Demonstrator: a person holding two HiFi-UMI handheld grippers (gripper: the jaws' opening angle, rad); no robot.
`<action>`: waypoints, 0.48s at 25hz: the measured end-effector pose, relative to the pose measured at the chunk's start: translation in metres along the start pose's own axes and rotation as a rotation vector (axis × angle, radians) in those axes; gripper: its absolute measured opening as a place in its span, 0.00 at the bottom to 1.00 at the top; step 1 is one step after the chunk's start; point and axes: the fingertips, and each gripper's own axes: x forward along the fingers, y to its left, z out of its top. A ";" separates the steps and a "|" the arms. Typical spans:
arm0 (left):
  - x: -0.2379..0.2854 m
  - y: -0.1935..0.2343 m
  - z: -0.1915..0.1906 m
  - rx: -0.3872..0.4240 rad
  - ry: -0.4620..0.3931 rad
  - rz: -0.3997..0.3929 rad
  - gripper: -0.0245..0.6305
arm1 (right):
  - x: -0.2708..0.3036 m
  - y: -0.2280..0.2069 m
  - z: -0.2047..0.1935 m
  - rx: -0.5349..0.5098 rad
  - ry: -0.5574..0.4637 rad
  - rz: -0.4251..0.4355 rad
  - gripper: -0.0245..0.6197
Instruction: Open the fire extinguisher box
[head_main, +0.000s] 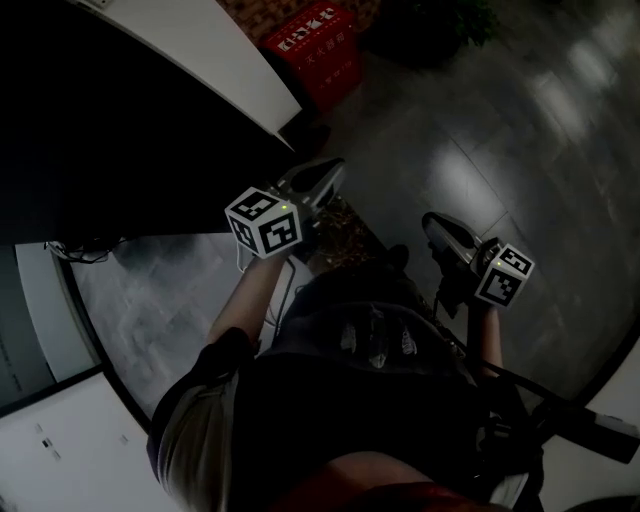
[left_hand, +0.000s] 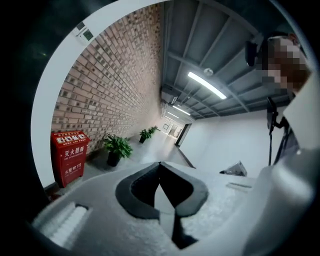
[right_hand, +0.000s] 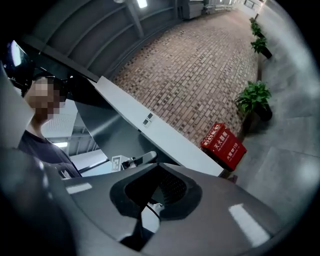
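Box: we see the red fire extinguisher box (head_main: 318, 50) upright against the brick wall (left_hand: 115, 85), well ahead of both fingertips.
Nearer hand: left gripper (head_main: 318, 182), we judge; right gripper (head_main: 447, 235) lies farther.
Jaws: both pairs closed, empty.

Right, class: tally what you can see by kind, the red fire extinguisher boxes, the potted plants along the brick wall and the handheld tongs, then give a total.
Red fire extinguisher box: 1
Potted plants: 3
Tongs, left tongs and right tongs: 2
Total: 6
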 end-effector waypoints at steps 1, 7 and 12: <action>0.007 0.002 0.002 -0.036 -0.016 0.011 0.04 | -0.003 -0.009 0.007 0.012 0.010 0.010 0.04; 0.036 0.033 0.011 -0.180 -0.056 0.078 0.04 | 0.013 -0.040 0.051 0.031 0.048 0.035 0.04; 0.061 0.042 0.022 -0.188 -0.110 0.056 0.04 | 0.020 -0.068 0.063 0.033 0.061 0.033 0.04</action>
